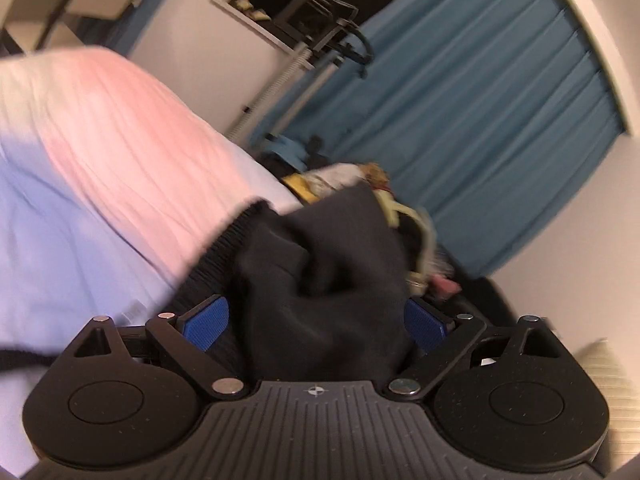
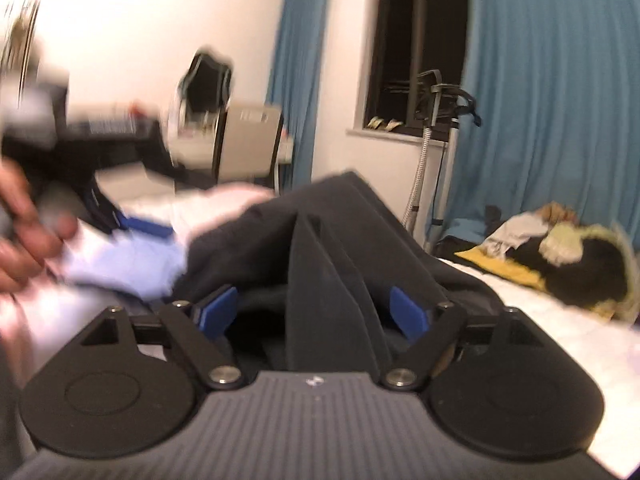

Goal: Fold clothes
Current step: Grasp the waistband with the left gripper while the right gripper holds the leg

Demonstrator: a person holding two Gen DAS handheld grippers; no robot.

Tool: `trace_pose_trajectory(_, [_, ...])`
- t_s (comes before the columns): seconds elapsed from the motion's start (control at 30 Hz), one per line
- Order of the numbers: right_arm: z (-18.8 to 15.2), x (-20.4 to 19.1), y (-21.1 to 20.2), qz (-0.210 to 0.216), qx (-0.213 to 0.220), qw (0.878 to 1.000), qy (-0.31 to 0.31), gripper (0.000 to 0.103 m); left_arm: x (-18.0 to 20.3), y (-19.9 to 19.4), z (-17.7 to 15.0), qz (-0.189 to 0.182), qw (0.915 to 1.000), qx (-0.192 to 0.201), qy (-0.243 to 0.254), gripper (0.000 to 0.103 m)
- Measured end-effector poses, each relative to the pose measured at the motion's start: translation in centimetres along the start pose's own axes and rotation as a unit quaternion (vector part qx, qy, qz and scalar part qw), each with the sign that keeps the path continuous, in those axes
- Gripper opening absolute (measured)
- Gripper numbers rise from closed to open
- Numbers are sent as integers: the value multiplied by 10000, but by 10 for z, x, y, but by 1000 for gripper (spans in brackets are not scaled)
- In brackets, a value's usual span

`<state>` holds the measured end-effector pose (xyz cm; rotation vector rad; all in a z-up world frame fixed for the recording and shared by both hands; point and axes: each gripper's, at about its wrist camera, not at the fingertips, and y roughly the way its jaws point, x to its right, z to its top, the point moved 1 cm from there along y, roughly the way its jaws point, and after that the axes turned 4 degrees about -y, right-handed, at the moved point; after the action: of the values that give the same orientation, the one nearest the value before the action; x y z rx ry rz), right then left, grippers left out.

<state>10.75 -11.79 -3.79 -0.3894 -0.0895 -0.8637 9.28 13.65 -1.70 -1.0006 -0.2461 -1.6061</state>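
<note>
loosely held garment could slump before the fold

still bunched, the dark garment [image 1: 320, 280] sits on the bed [image 1: 80, 208] between both claws. left claw [image 1: 316, 320]: jaws wide, cloth heaped between the pads, whether they press on it cannot be told. right claw [image 2: 316, 312]: jaws wide, a ridge of cloth between, ungripped. likely risk: the heap sags and creases.
</note>
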Motion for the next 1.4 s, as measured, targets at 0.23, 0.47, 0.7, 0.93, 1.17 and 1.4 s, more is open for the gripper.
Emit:
trace_pose_trajectory(0.23, [-10,-2,40,52,-93,9999,-101,57,-2,22,-29,-1363,9813,-980,-941,96])
trace_pose_trajectory(0.47, [-4,5,26,290,-570,9969,450,10,-50,67,-43,-1215,9664,-832,-2107,96])
trace_pose_trajectory(0.7, [-10,-38,0,710,-1146,9902,-360,7,-64,60,-40,-1080,9704,-295,-2140,95])
trace_pose_trajectory(0.93, [-18,-45,2,791,-1166,9893,-367,27,-66,60,-37,-250,9846,-237,-1713,47])
trace_pose_trajectory(1.17, [4,7,-39,998,86,9875,1216,53,-47,40,-27,-126,9939,121,-1085,17])
trace_pose_trajectory(1.4, [-13,10,3,-51,-577,9977,352,49,-42,41,-24,-428,9951,318,-836,17])
